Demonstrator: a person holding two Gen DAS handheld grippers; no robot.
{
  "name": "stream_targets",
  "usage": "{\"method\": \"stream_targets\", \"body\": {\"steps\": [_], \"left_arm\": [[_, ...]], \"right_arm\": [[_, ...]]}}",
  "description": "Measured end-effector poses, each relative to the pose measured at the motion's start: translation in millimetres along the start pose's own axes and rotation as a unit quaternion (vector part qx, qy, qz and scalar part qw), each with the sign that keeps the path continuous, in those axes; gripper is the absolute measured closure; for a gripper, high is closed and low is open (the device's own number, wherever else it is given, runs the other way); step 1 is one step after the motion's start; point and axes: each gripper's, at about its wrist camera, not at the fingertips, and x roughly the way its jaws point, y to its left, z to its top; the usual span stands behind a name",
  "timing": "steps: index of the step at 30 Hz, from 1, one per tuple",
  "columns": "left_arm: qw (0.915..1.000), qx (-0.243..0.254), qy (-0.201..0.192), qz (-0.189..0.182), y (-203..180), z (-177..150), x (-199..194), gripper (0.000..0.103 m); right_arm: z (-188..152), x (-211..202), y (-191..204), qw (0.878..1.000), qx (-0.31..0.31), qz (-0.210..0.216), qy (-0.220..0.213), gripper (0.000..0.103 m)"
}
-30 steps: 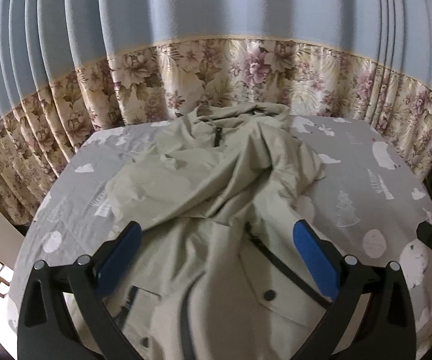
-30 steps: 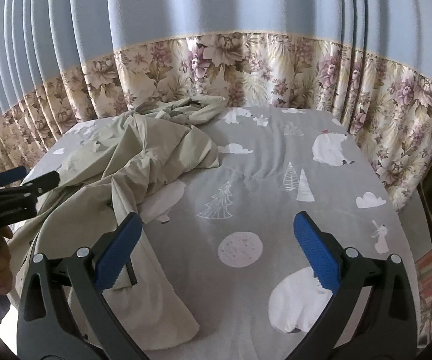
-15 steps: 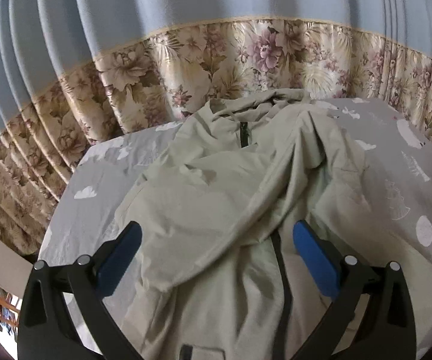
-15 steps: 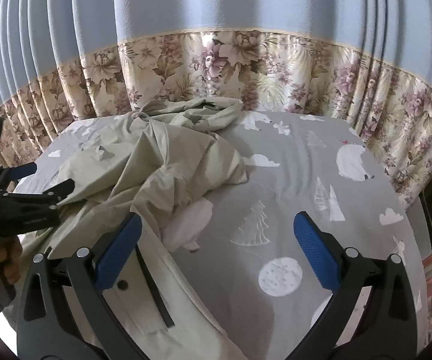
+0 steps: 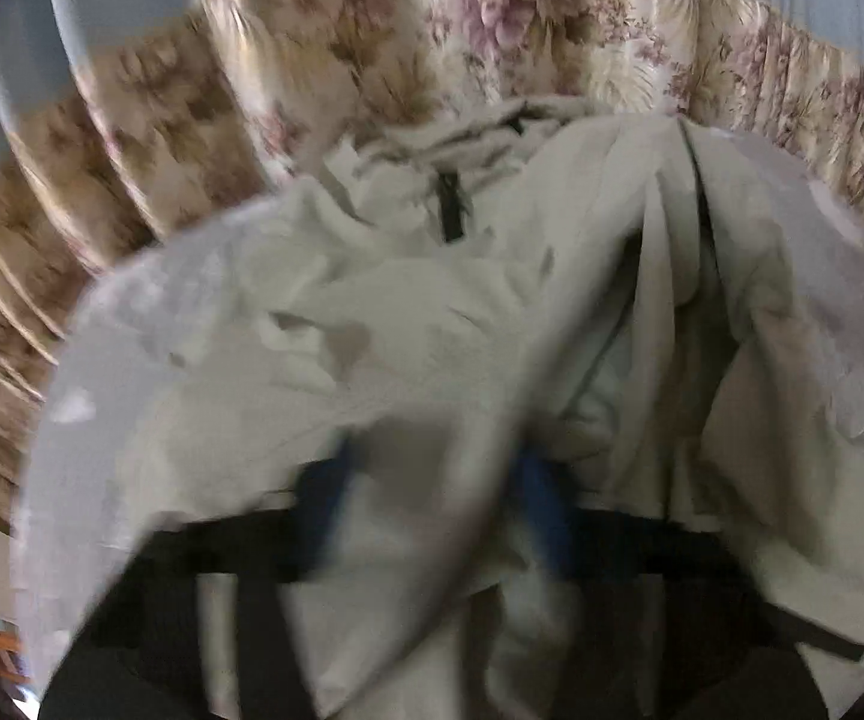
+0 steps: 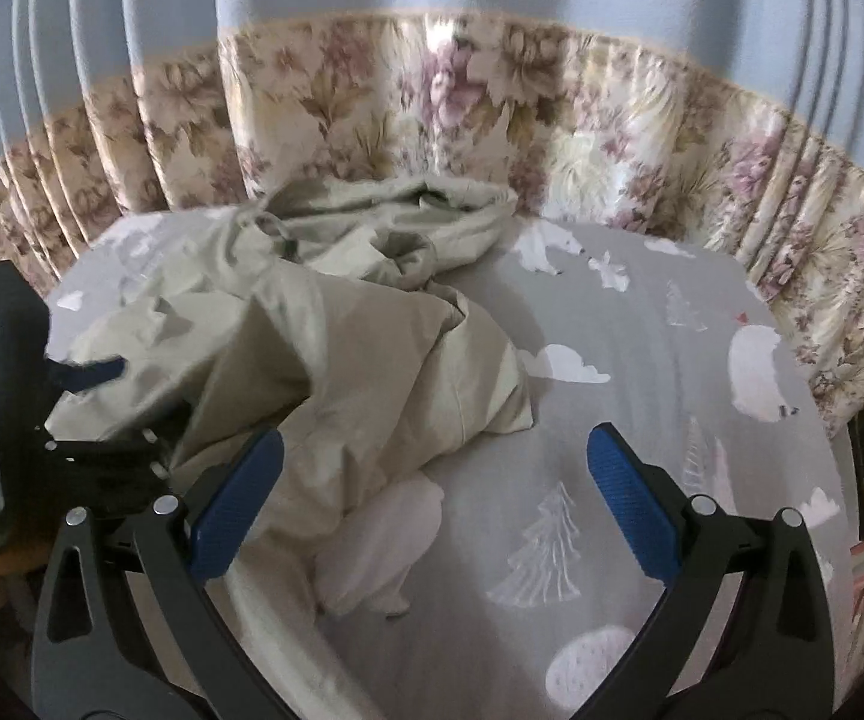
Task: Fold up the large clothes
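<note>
The left gripper (image 5: 432, 498), its blue pads drawn close, pinches a fold of the beige jacket (image 5: 408, 312), whose cloth drapes over the fingers in a motion-blurred left wrist view. The right gripper (image 6: 432, 498) hangs with its blue pads spread wide, gripping nothing, above the grey bed sheet (image 6: 660, 420) printed with white trees, clouds and bears. The jacket lies crumpled on the left half of the bed, its dark zipper (image 5: 450, 210) toward the floral-bordered blue curtain (image 6: 432, 90). No brand, label or lettering can be read on anything.
</note>
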Motion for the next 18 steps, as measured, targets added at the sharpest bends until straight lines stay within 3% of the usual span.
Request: {"method": "stream_targets", "body": {"steps": [1, 2, 4, 8, 10, 12, 13, 14, 16, 17, 18], "left_arm": [[0.9998, -0.013, 0.006, -0.016, 6.5, 1.0, 4.7, 0.083], [0.9993, -0.022, 0.006, -0.028, 13.8, 3.4, 6.0, 0.089], [0.9991, -0.029, -0.002, -0.032, 24.5, 7.3, 1.5, 0.093], [0.9984, -0.047, -0.026, 0.020, 64.6, 12.5, -12.1, 0.097], [0.9970, -0.049, -0.027, 0.053, 81.9, 11.0, -12.9, 0.097], [0.9951, -0.064, -0.019, 0.073, 102.9, 5.5, -11.5, 0.097], [0.9942, -0.070, -0.016, 0.080, 110.7, 2.0, -10.6, 0.097], [0.9931, -0.078, -0.013, 0.087, 120.3, -1.8, -10.5, 0.097], [0.9911, -0.090, -0.011, 0.097, 133.4, -5.1, -10.0, 0.097], [0.9903, -0.094, -0.010, 0.102, 138.8, -4.6, -10.3, 0.097], [0.9896, -0.095, -0.013, 0.107, 142.4, -4.2, -12.2, 0.097]], "right_arm": [[3.1, 9.1, -1.5, 1.000, 0.000, 0.001, 0.009, 0.003], [5.1, 16.3, -2.3, 1.000, 0.000, 0.004, 0.017, 0.003], [9.7, 30.5, -3.4, 1.000, -0.002, 0.005, 0.028, 0.003], [15.9, 69.9, -8.4, 0.998, -0.005, -0.009, 0.058, 0.003], [16.9, 95.2, -7.4, 0.996, -0.005, -0.009, 0.094, 0.003], [16.4, 108.2, -3.1, 0.995, -0.010, 0.009, 0.103, 0.003], [15.7, 113.4, -0.8, 0.994, -0.011, 0.028, 0.104, 0.011], [14.8, 116.9, 1.1, 0.993, -0.013, 0.041, 0.106, 0.045], [15.6, 115.9, 4.2, 0.994, -0.021, 0.046, 0.095, 0.078], [18.6, 112.8, 2.3, 0.995, -0.022, 0.045, 0.089, 0.090], [22.8, 108.2, -3.9, 0.996, -0.017, 0.042, 0.080, 0.092]]}}
